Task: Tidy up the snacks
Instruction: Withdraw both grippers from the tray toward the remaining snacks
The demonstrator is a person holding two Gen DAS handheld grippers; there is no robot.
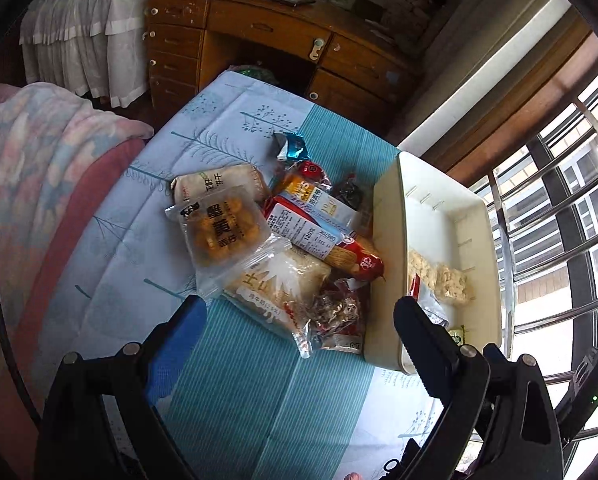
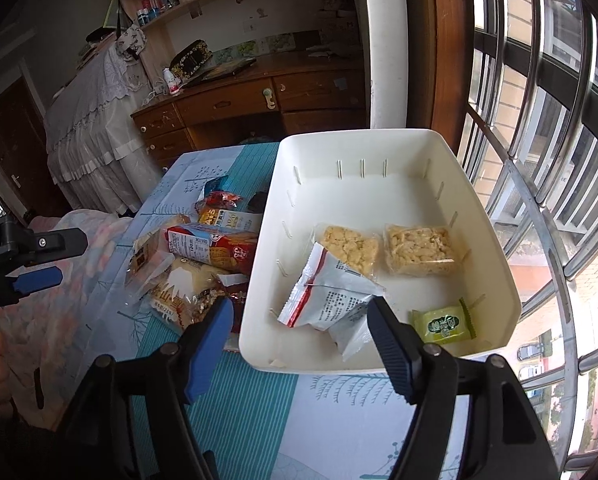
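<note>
The white bin's (image 2: 439, 152) far half lies free; snack pile (image 1: 275, 240) crowds its left wall.

White bin (image 2: 495, 280) holds four snack packets; fingers (image 2: 215, 332) apart.

The left wrist view looks steeply down along its own gripper (image 1: 299, 340) onto the cloth-covered surface (image 1: 239, 380), close above the snack pile (image 1: 275, 240), facing the wooden desk (image 1: 259, 36) at the far wall, with the window bars (image 1: 559, 200) to its right. The right wrist view looks down from nearer the window, close over the white bin (image 2: 379, 148), its gripper (image 2: 299, 320) framing the bin's near edge. Both views share the bin, the snack pile, the patterned cloth, the desk and the window. The left gripper (image 2: 39, 256) shows at the left edge of the right wrist view.
</note>
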